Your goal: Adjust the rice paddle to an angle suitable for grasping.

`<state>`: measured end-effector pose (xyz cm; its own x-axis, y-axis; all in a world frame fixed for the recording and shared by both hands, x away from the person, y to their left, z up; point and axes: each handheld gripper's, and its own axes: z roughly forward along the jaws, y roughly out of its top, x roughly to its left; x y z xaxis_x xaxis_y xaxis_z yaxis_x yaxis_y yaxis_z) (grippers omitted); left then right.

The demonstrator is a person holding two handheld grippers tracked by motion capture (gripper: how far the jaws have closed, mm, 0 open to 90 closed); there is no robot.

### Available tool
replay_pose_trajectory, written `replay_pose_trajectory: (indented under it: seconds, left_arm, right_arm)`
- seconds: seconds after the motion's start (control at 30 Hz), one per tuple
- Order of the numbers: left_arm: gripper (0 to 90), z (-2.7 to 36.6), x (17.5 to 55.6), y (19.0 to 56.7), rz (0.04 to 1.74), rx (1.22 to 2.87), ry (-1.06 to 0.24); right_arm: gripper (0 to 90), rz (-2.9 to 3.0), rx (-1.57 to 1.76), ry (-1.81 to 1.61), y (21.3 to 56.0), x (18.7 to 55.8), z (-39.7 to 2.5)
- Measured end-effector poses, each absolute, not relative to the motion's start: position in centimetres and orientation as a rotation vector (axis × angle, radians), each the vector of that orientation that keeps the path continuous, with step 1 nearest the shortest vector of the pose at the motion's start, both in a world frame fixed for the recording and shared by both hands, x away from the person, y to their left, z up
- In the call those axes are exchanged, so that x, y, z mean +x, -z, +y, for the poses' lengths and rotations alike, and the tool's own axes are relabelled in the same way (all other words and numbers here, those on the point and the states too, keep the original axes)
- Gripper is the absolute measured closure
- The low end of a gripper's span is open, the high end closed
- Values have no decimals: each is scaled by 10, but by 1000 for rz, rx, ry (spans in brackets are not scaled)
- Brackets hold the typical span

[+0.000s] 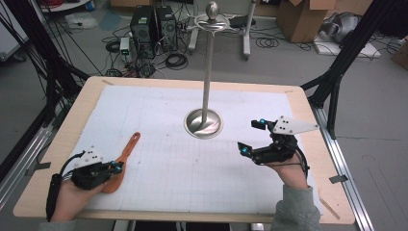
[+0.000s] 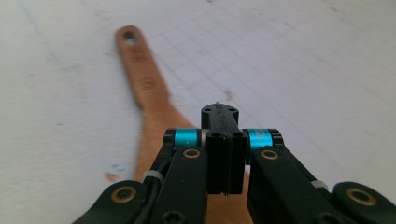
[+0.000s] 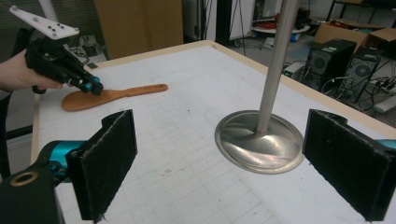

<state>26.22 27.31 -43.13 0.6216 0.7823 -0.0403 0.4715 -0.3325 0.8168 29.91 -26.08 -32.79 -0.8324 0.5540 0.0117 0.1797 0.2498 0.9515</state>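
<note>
Lying flat on the white mat (image 1: pixel 192 163), a wooden spatula (image 1: pixel 126 156) is seen at the table's left, its holed handle pointing away. The left gripper (image 1: pixel 117 166) is held just above its blade, jaws pressed together. The right gripper (image 1: pixel 252 137) is held spread wide near the metal stand (image 1: pixel 204 123).

On the wooden table (image 1: pixel 57 144) lies a white gridded mat (image 1: pixel 159 163). The tall metal stand with a round dished base (image 1: pixel 204 123) sits on the mat just behind its middle. The flat brown wooden spatula (image 1: pixel 126 156) lies well left of the stand and nearer the person, handle pointing away.
</note>
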Motion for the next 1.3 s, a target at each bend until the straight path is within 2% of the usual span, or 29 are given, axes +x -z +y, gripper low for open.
replay_pose_trajectory:
  seconds: [0.23,0.7,1.0,1.3]
  left_arm:
    - [895,286,280,437,1065,1955,-469]
    - [895,276,310,445,1131,1987,-474]
    - [895,271,318,446,1098,1999,-444]
    - [895,244,321,441,1046,2082,-403]
  right_arm:
    - [87,2211,692,-1583,330,295,-266]
    - [87,2176,755,-1554,332,280,-290]
    - [87,2164,779,-1535,333,272,-301]
    - [88,2157,788,-1526,334,269,-305]
